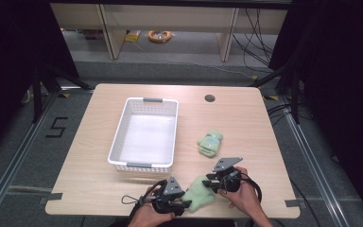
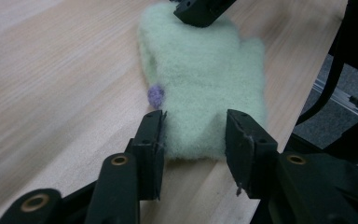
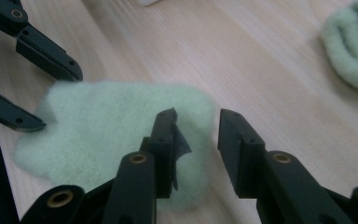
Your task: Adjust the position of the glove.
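The light green mitten (image 1: 200, 194) lies flat near the front edge of the table (image 1: 246, 118), exactly between the two tools, its long axis running from one to the other. The left gripper (image 1: 183, 204) has its jaws apart around the cuff end, not yet pressing it. The right gripper (image 1: 211, 183) stands at the opposite end, jaws also apart over the wool. Both are equally near, so each can pinch its own end
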`<state>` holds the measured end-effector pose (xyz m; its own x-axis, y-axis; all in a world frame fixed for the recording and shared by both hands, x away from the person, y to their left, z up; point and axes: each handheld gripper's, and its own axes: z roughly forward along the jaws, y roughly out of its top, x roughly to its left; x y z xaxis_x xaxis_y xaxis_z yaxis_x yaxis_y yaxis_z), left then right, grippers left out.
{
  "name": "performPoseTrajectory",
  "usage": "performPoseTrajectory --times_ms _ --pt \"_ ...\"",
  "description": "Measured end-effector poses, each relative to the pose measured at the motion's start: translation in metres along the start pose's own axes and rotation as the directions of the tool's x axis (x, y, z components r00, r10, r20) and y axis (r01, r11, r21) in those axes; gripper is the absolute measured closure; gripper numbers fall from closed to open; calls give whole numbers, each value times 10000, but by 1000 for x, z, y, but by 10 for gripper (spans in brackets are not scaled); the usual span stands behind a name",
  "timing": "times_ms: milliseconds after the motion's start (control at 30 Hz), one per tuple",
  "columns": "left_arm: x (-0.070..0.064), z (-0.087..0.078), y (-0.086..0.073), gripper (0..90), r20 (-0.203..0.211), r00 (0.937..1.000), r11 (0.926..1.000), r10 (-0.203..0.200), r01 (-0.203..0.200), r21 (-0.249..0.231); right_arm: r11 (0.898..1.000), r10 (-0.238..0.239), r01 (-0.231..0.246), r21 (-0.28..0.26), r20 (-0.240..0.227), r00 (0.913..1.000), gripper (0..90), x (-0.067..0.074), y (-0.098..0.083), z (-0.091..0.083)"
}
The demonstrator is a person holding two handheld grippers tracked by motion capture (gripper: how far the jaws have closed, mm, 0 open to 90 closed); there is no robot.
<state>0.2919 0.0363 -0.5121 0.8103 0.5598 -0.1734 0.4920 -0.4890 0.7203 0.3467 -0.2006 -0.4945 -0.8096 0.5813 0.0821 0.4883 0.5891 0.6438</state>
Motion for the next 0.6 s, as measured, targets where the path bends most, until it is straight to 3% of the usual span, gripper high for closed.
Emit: performPoseTrajectory --times_ms 267,367,400,467,500,533,600 --pt "4 1 -1 712 38 9996 9994 -297 298 -163 9992 370 -366 147 -274 9989 793 -1 -3 0" --pt "6 0 -1 783 61 9999 9997 -130 131 -199 9994 348 -347 19 -437 9984 856 -1 -6 0" --pt "5 -1 -1 793 5 9999 9993 -154 154 -346 9991 431 -432 -25 -493 9979 868 -1 -6 -3" --pt "7 -1 -1 795 -161 9998 9997 -143 139 -207 9986 497 -505 -131 -528 9974 871 0 -7 -3" --pt "6 -2 0 797 -63 9998 9994 -184 183 -284 9985 517 -527 -153 -597 9969 873 0 -7 -5" --pt "8 -4 2 798 -12 10000 9998 66 -66 -181 9977 587 -607 -315 -614 9964 874 1 -7 -6" --pt "9 -5 5 798 -13 10000 9989 -80 79 -460 9973 526 -553 -487 -539 9972 874 2 -6 -14"
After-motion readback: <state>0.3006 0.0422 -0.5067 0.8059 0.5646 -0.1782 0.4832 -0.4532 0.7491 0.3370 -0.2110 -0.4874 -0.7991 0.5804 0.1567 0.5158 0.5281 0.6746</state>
